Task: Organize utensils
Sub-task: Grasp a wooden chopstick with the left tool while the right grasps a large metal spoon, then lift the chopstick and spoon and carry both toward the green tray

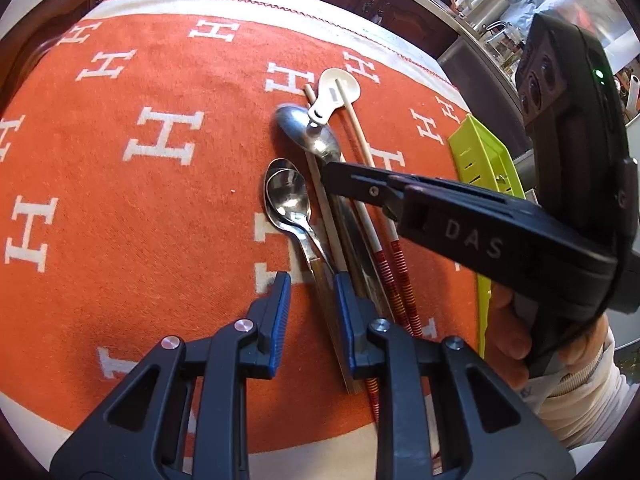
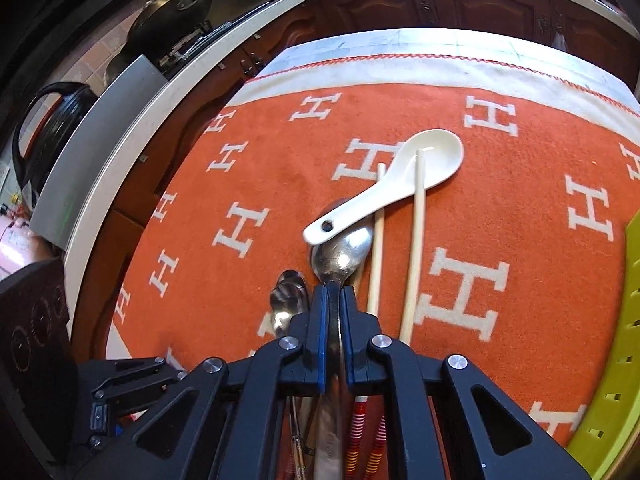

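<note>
Between your right claw [image 2: 331,296] pads: the big spoon [image 2: 340,252], neck pinched tight.
Its bowl points at the worktop's far edge; left claw [image 1: 310,284], narrow, straddles two small spoons [image 1: 288,196], not pressing.

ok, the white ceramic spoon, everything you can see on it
The white ceramic spoon is a glossy soup spoon with a deep oval bowl and a short flat handle with a hole near its end. It lies bowl-up on the orange blanket. Its handle end rests on the bowl of the large metal spoon. One wooden chopstick lies across its bowl, the other runs under its handle. No hand-held gripper touches it.
</note>
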`<state>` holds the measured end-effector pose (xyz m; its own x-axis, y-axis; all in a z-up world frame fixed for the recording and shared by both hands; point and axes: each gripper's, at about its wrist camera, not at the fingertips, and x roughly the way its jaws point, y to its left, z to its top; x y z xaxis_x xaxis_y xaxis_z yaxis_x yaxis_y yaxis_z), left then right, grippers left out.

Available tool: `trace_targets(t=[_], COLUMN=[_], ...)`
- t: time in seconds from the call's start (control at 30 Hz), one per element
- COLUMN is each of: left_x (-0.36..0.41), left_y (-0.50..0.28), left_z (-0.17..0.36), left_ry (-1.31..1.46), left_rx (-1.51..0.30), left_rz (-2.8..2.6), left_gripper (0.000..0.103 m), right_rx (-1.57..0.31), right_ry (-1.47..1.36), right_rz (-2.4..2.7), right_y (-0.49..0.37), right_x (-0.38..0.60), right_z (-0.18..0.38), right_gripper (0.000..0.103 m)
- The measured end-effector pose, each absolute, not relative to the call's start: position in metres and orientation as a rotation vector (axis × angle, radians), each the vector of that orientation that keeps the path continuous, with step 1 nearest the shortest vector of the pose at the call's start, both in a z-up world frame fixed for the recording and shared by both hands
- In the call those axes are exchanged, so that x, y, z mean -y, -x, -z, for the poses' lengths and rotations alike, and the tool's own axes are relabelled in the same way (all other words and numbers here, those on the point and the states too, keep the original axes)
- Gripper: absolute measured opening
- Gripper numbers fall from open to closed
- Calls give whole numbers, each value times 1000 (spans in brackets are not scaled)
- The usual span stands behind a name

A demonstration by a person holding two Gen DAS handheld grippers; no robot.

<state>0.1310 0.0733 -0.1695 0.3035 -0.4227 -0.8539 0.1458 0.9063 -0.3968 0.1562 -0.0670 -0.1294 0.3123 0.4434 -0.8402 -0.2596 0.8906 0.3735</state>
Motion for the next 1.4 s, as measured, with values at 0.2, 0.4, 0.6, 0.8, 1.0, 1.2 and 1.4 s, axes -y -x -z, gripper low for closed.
trace_targets(t=[0.2,0.4,0.6,0.8,1.0,1.2,1.4], left_x=[-71,-75,-84,-82,-88,-92,-95], left_y=[-133,-136,-141,-137,-130,-123,-114], left_z=[172,174,179,173,171,157,140], left_ry=[273,298,352,310,291,279,277], left_rx=[-1205,-1204,-1216,-1191,-1191,-1144,-1110], left_rz=[378,385,398,335,303,251,232], left_gripper=[17,17,9,5,5,5,5], right_rx=[-1198,-1236,-1223,-1144,-1076,-1039,-1006], right_ry=[-224,-278,-284,-264,-200,-227,-247], right_rz=[-525,-556,-541,-511,-506,-484,-478], right_y=[-157,-164,-165,-152,-132,-120,-105], right_x=[59,56,57,66,67,81,99], right_z=[135,145,147,126,105,92,80], right_gripper=[7,7,8,6,6,5,5])
